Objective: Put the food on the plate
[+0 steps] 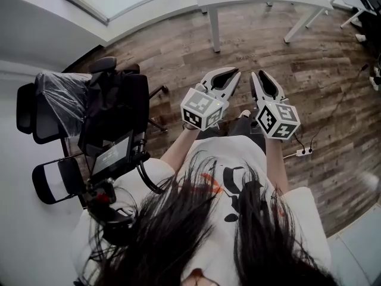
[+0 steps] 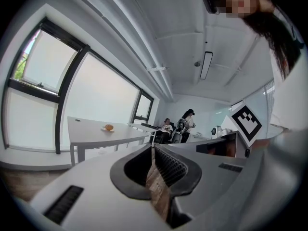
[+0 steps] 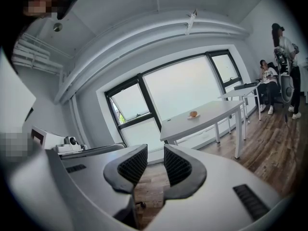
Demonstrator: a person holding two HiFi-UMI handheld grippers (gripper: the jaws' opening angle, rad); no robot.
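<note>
Orange-brown food (image 3: 193, 113) on white table (image 3: 216, 111), well beyond the jaws.

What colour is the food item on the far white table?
The food is orange; it shows best in the right gripper view.

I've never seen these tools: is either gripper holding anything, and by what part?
Nothing is held. The left gripper and the right gripper are both empty, jaws drawn together on nothing.
</note>
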